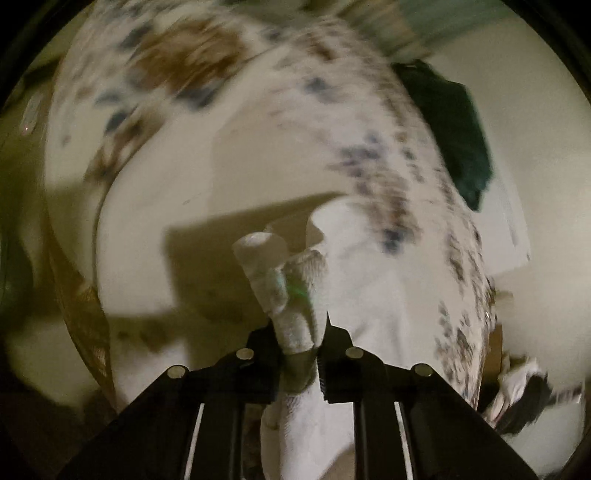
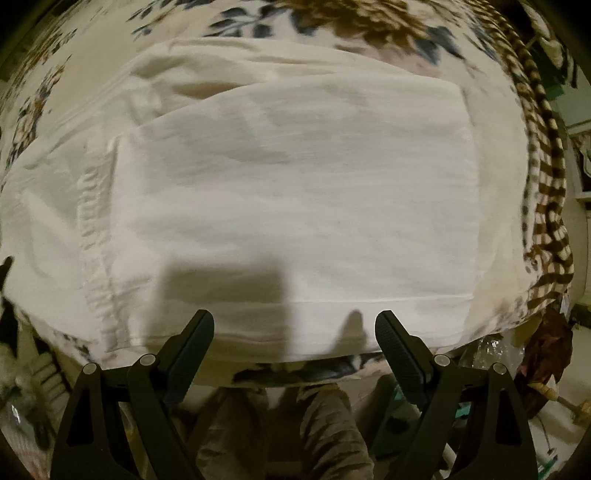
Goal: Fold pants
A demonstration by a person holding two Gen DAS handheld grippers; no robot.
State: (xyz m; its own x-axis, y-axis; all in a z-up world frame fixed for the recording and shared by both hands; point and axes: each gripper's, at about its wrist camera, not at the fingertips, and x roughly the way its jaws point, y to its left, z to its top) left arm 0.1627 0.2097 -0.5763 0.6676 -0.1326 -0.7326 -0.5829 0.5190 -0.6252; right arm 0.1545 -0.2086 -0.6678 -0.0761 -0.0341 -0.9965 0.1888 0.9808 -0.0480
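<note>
The white pants (image 2: 295, 192) lie folded flat on a floral bedspread (image 2: 325, 22), filling the right wrist view. My right gripper (image 2: 294, 326) is open and empty, hovering over the near edge of the pants. In the left wrist view my left gripper (image 1: 299, 332) is shut on a bunched, gathered part of the white pants (image 1: 291, 295), the fabric standing up between the jaws and trailing off to the right. That view is motion-blurred.
A dark green cloth (image 1: 454, 125) lies on the floor beyond the bed edge. A brown checked blanket (image 2: 546, 177) runs along the bed's right side. The person's legs (image 2: 325, 424) and floor clutter (image 2: 546, 354) sit below the bed edge.
</note>
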